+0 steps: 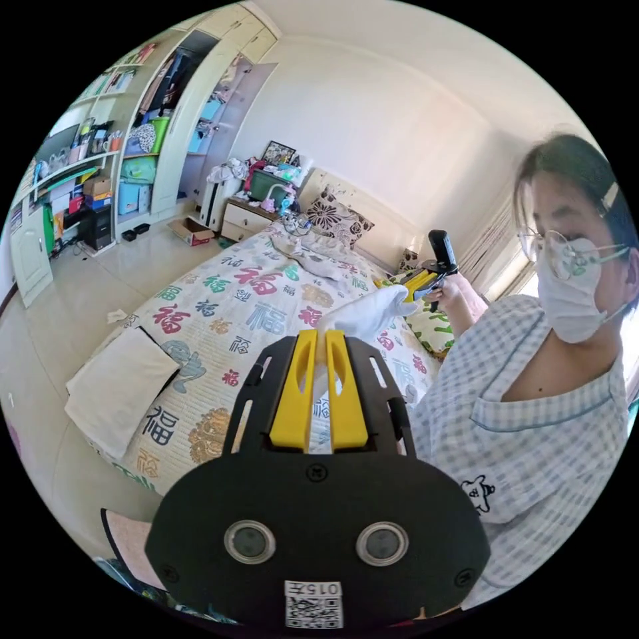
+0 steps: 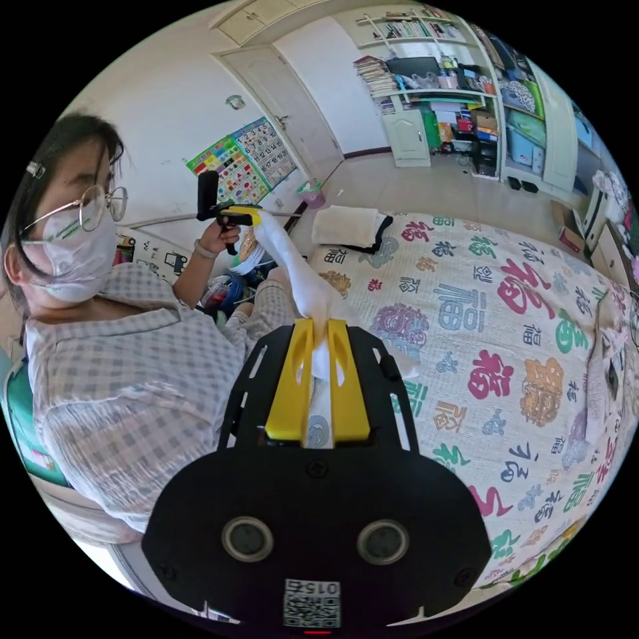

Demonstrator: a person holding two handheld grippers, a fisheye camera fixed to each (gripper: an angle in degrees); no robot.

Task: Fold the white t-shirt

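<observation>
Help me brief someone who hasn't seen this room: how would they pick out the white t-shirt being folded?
Start at the bed with its quilt of big colourful characters. Above its edge the person holds up the left gripper and the right gripper. The white t-shirt is the plain cloth stretched in the air between them, unlike the cream folded cloth lying flat at the bed's corner.

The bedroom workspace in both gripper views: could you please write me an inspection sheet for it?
Surface: bed with a patterned quilt.
Job's things: white t-shirt stretched in the air between both grippers, above the bed's edge.
Clutter: folded cream cloth on one bed corner; loose garments near the pillows.
Grippers: left gripper shut on the shirt; right gripper shut on the shirt.
Cables: nothing seen.
Surroundings: open shelves, wardrobe, bedside cabinet, wall poster, tiled floor.
</observation>
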